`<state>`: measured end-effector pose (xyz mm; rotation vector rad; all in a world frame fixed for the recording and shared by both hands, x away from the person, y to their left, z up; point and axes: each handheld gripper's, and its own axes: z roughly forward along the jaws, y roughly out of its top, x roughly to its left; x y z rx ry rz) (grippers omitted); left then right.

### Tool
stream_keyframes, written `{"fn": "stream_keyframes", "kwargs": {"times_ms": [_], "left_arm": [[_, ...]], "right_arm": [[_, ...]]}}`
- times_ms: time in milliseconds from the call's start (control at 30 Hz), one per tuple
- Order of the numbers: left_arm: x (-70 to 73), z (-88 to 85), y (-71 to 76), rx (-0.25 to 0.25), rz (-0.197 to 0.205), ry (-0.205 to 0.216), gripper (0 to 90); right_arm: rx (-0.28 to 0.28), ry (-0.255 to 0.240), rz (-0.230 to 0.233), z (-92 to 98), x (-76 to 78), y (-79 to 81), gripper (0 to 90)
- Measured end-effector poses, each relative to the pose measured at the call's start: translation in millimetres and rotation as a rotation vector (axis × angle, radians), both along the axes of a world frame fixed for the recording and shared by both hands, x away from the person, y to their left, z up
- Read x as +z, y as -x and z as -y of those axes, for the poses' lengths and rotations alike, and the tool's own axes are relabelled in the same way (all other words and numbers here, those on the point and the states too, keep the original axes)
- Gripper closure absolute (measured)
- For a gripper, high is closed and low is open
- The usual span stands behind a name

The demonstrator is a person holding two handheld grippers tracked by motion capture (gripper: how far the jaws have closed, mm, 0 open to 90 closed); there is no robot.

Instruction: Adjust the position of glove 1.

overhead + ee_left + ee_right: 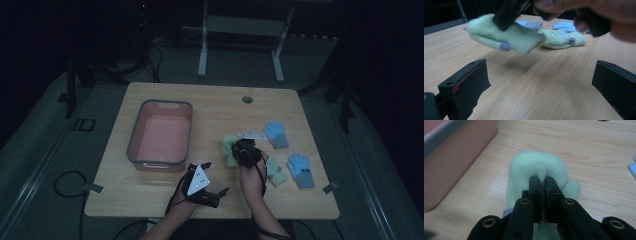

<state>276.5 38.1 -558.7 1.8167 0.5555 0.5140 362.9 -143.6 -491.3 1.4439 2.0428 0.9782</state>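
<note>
The worktop [165, 95] is a pale wooden slab with rounded corners and a fine lengthwise grain, a small round grommet hole [247, 99] near its far edge, standing on a grey carpeted floor [40, 145] in a dim room whose edges fall away into black. Behind it stands a light metal frame [240, 40] on two legs, and dark cables [67, 182] loop over the floor at the left. A pink bin [161, 135] with a grey rim sits on the left half of the wood. The right tongs [543, 186] are pressed together on a pale green mitten [536, 167], pinching its fabric and holding it clear of the wood (its shadow lies on the grain beneath it in the left gripper view), right of the bin and near the middle of the worktop. The left tongs [539, 85] are spread wide with bare wood between them, low over the near edge. A second green mitten [276, 172] lies flat to the right, with two blue gloves [276, 134] beside it, one farther back and one [301, 170] nearer the right edge, all apart from each other.
</note>
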Motion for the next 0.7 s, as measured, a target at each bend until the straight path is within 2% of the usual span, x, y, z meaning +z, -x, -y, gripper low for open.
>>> {"fn": "stream_keyframes", "kwargs": {"times_ms": [100, 167, 300, 367, 433, 467, 500, 600, 633, 700], "left_arm": [[-0.2, -0.3, 0.2, 0.001, -0.001, 0.009, 0.6], [-0.2, -0.1, 0.7, -0.001, 0.004, 0.006, 0.6], [-0.3, 0.3, 0.7, -0.004, 0.003, 0.007, 0.6], [-0.2, 0.1, 0.3, -0.004, 0.001, 0.004, 0.6], [-0.2, 0.1, 0.3, -0.004, 0.001, 0.004, 0.6], [-0.1, 0.3, 0.3, -0.009, 0.0, 0.0, 0.6], [-0.1, 0.4, 0.2, -0.01, -0.001, 0.001, 0.6], [0.0, -0.1, -0.4, -0.011, -0.005, 0.002, 0.6], [0.0, -0.2, -0.4, -0.013, -0.006, 0.001, 0.6], [0.1, -0.4, -0.6, -0.013, -0.005, 0.001, 0.6]], "right_arm": [[-0.028, -0.016, -0.014, 2.1, -7.9, -4.5, 85.9], [-0.049, -0.032, -0.037, 1.3, -19.1, -9.6, 85.9], [-0.042, -0.028, -0.059, -7.1, -31.9, -14.8, 85.2], [-0.049, -0.036, -0.103, -9.5, -43.1, -18.8, 83.8], [-0.052, -0.043, -0.12, -9.3, -47.1, -20.0, 83.8], [-0.05, -0.037, -0.114, -10.1, -53.9, -20.5, 79.6], [-0.045, -0.038, -0.114, -10.1, -54.0, -20.9, 77.5], [-0.026, -0.048, -0.124, -9.3, -51.0, -22.7, 66.1], [-0.009, -0.037, -0.123, -9.7, -49.4, -22.6, 61.8], [0.027, -0.019, -0.106, -8.4, -44.2, -22.1, 58.8]]}}
